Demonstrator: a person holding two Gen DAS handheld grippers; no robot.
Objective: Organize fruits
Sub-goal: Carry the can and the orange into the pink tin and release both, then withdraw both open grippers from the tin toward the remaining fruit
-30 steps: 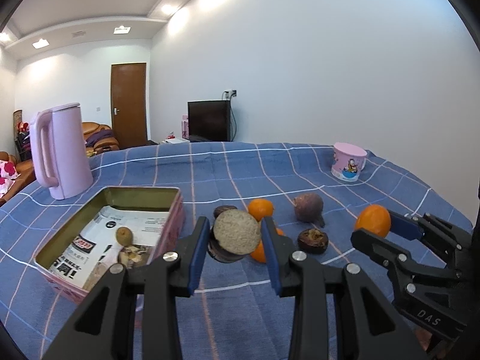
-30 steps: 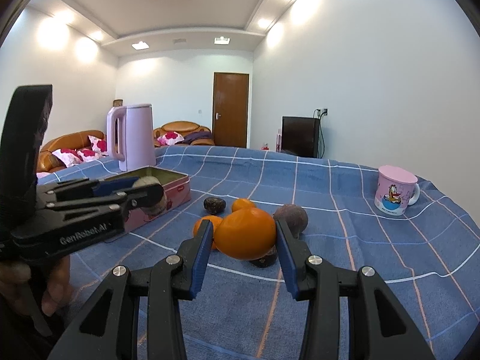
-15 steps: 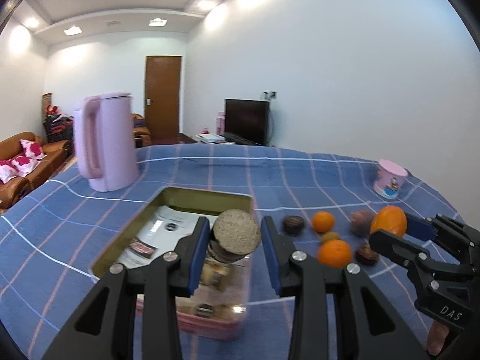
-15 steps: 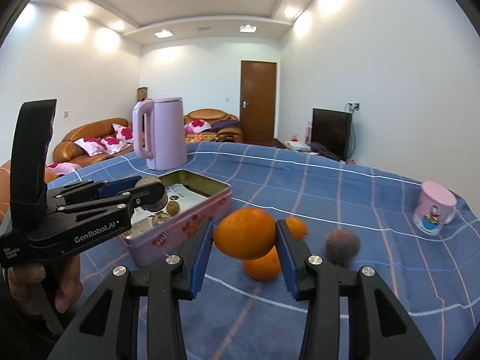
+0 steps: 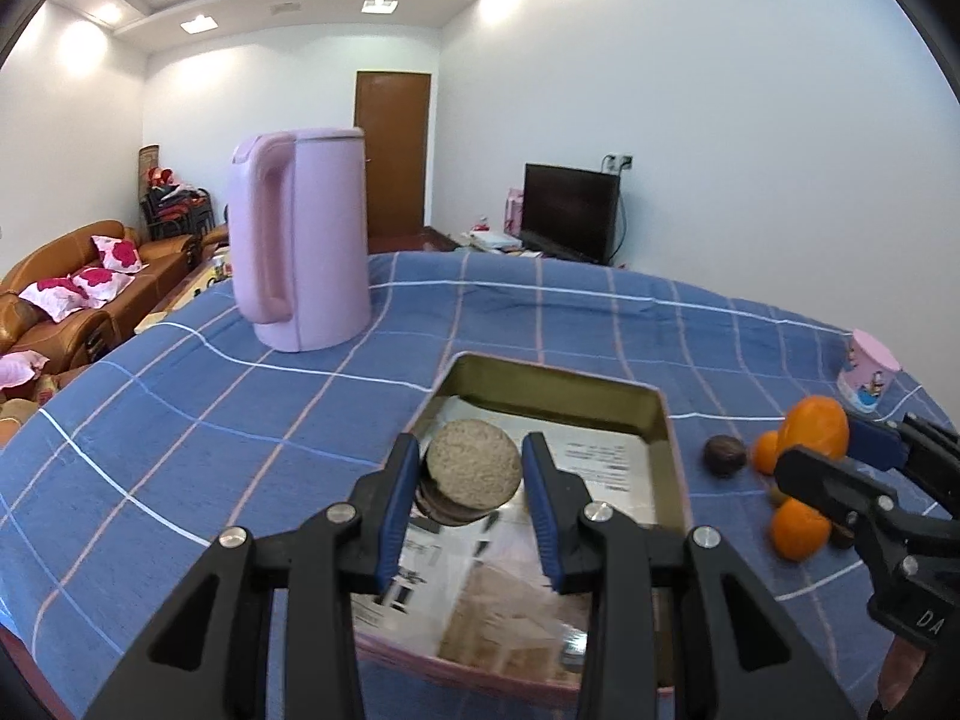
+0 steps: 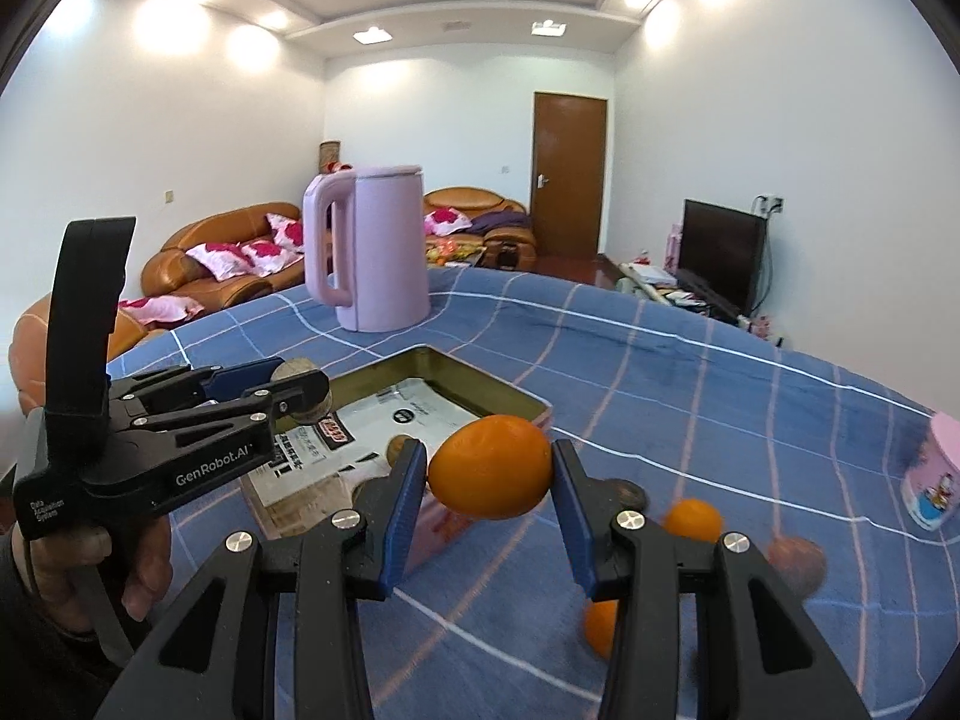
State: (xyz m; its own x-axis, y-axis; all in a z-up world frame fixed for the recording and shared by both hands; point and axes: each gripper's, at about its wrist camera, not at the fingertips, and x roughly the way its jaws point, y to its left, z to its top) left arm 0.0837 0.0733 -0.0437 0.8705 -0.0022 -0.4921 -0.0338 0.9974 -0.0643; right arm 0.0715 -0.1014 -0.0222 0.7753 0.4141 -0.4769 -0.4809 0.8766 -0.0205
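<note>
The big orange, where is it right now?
The big orange is clamped in the right gripper, held in the air just right of the tin box, above the blue tablecloth.

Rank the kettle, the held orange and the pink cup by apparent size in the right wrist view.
1. pink kettle
2. held orange, though it sits nearest the camera, which inflates it
3. pink cup, partly cut off at the edge

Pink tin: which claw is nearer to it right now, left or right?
Left. The left claw, shut on a brown kiwi, is above the pink tin. The right claw, shut on an orange, sits beside the tin's right wall, over the blue cloth.
</note>
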